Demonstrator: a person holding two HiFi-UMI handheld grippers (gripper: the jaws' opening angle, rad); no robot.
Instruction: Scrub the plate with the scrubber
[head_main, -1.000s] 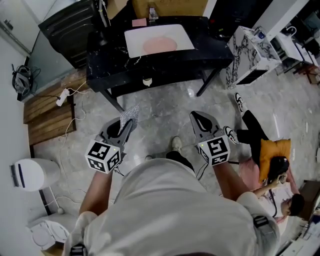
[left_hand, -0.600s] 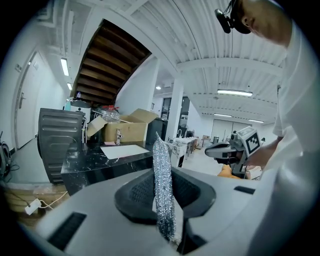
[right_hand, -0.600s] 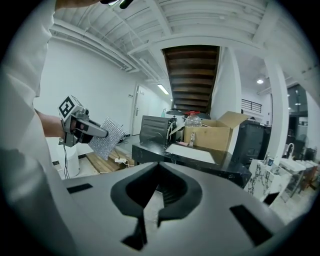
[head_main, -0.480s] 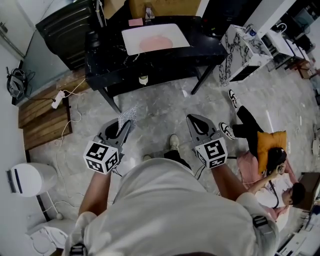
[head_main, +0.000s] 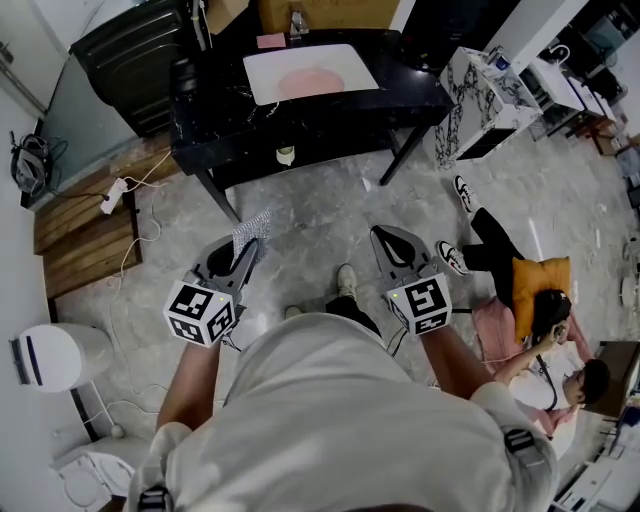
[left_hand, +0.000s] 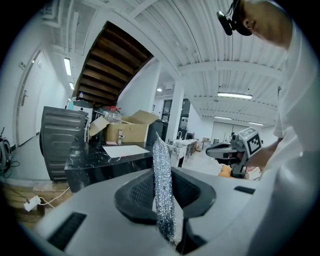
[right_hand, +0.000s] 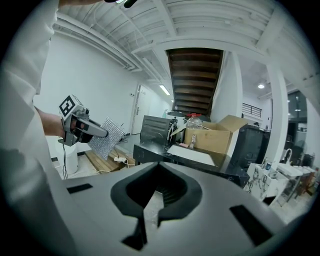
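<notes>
In the head view a pink plate lies on a white board on the black table, well ahead of both grippers. My left gripper is shut on a silver mesh scrubber, which stands up edge-on between the jaws in the left gripper view, scrubber. My right gripper is held beside it, shut with nothing in it, and its jaws meet in the right gripper view. Both hang over the floor, short of the table.
A dark ribbed cabinet and a cardboard box stand behind the table. A marble-patterned unit is at its right. Wooden boards and a white bin lie left. A person sits on the floor at right.
Both grippers have drifted a little left and down in the head view, side by side. The scrubber stays in the left jaws.
</notes>
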